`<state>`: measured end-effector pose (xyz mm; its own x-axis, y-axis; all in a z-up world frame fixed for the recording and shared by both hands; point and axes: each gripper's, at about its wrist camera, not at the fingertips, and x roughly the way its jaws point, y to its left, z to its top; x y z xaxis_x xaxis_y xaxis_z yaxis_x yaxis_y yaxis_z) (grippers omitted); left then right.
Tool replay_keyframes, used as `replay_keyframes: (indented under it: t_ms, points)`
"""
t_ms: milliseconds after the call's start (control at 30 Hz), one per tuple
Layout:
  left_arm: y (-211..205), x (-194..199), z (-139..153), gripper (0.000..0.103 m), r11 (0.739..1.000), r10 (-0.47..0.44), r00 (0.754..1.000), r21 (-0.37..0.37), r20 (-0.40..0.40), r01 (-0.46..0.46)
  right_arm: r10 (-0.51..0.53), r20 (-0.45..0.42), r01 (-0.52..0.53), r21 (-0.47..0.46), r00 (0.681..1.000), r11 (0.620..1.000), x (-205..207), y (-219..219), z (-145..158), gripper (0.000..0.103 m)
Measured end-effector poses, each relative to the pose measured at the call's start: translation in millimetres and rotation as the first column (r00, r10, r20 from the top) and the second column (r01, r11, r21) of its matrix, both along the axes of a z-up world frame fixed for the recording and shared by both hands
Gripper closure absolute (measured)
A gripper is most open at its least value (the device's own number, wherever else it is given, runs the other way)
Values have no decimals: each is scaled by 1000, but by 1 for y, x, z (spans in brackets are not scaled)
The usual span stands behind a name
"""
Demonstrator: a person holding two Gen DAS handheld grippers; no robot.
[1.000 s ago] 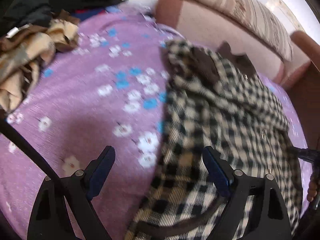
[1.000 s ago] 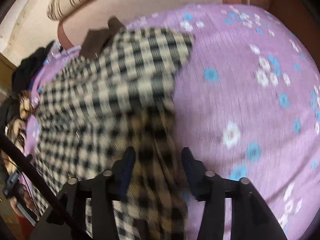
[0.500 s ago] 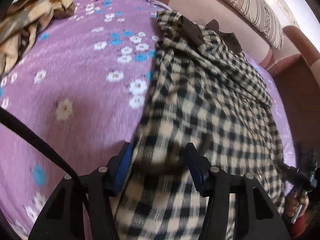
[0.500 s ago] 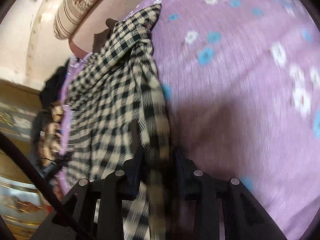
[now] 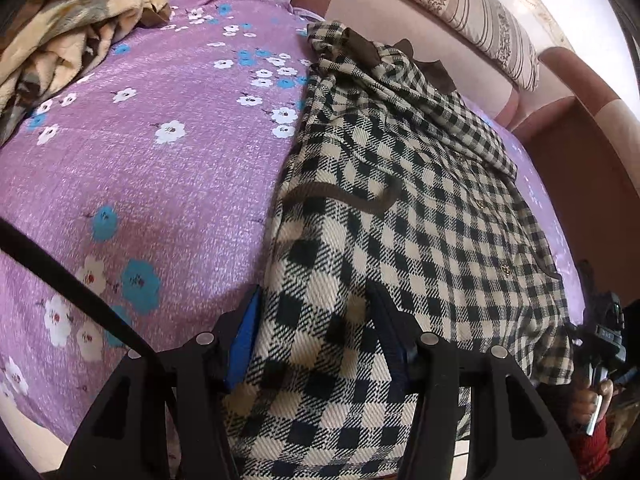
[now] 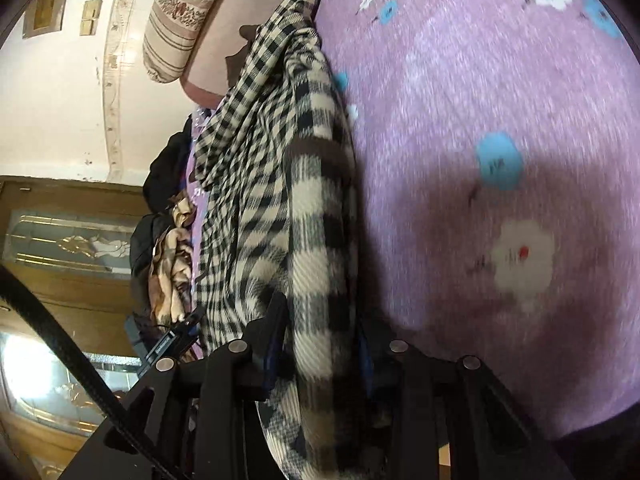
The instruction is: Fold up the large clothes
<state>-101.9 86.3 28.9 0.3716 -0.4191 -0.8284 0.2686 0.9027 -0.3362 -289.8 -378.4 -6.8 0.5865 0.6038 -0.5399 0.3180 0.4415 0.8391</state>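
Checked coat (image 5: 400,208) clamped by both grippers; blanket (image 5: 68,44) lies well apart.

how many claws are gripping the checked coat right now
2. The left claw pinches the checked coat at its near hem by the bed edge. The right claw pinches a bunched fold of it, over the purple bedsheet.
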Motion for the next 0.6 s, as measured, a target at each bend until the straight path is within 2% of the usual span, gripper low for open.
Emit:
replay_keyframes:
  t_ms: [133, 300, 433, 500, 600]
  points:
    - [-1, -11, 0, 40, 1000, 3, 1000, -9, 8, -3, -4, 25, 4, -6, 1000, 1000, -6, 7, 4, 59]
    - [-5, -26, 0, 38, 1000, -11, 1000, -6, 13, 11, 16, 65, -11, -78, 998, 997, -10, 20, 19, 39]
    - [-9, -33, -1, 38, 1000, -16, 1000, 9, 26, 16, 44, 64, -35, -138, 997, 990, -9, 31, 27, 37]
    - [-13, -35, -2, 38, 999, -3, 999, 34, 39, 1, 46, 64, -36, -148, 997, 988, -9, 33, 26, 36]
    - [-30, -42, -2, 38, 989, -2, 996, 147, 92, -12, 20, 80, -6, -170, 997, 985, -10, 37, 21, 36]
